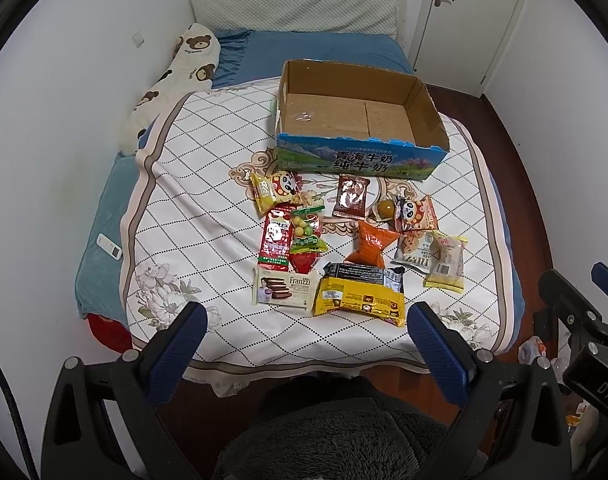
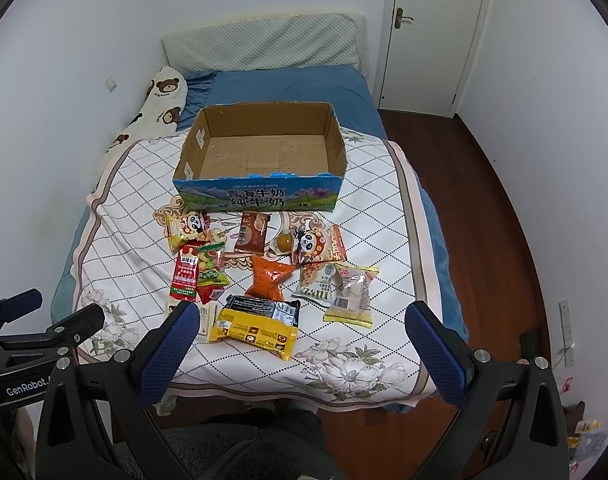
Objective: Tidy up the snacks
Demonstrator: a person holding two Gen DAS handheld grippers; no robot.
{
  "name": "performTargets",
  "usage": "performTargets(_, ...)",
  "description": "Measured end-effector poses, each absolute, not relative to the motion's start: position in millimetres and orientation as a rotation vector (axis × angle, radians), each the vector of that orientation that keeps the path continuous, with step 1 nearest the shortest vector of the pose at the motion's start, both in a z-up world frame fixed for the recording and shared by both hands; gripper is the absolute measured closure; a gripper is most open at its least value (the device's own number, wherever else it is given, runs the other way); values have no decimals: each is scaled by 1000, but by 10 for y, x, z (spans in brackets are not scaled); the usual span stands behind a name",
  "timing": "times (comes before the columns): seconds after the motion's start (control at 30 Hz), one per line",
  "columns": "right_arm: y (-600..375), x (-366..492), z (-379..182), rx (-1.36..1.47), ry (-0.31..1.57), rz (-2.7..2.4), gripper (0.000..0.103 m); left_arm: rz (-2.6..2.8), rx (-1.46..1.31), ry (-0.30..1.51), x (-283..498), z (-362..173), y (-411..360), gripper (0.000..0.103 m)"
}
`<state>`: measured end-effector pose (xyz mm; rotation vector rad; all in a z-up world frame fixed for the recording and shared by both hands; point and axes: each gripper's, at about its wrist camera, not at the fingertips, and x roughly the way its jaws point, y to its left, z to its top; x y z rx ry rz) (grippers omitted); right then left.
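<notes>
Snack packets point(image 1: 343, 248) lie scattered flat on the quilt point(image 1: 192, 168), just in front of an empty cardboard box point(image 1: 355, 152) w/ blue printed sides. Left gripper point(image 1: 305, 334) & right gripper point(image 2: 302, 334): both spread wide, holding nothing, touching nothing, above the bed's near edge.
</notes>
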<state>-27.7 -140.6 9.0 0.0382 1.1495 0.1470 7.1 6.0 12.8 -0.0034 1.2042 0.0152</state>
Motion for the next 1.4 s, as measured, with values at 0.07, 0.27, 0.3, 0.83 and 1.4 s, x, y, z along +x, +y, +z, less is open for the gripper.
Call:
performTargets(0.07, -1400, -271, 90, 39, 1150, 148, 0, 16, -4, 1204, 74, 124, 66, 1)
performTargets(0.27, -1364, -244, 92, 39, 1152, 153, 0, 15, -5, 1202, 76, 122, 72, 1)
performTargets(0.3, -1369, -255, 89, 39, 1152, 152, 0, 15, -4, 1202, 74, 123, 72, 1)
performTargets(0.83, -1368, -241, 87, 42, 1154, 155, 0, 11, -5, 1202, 102, 137, 82, 1)
performTargets(1.4, -1452, -133, -196, 99, 1195, 107, 0, -3, -140, 1312, 453, -399, 333, 1)
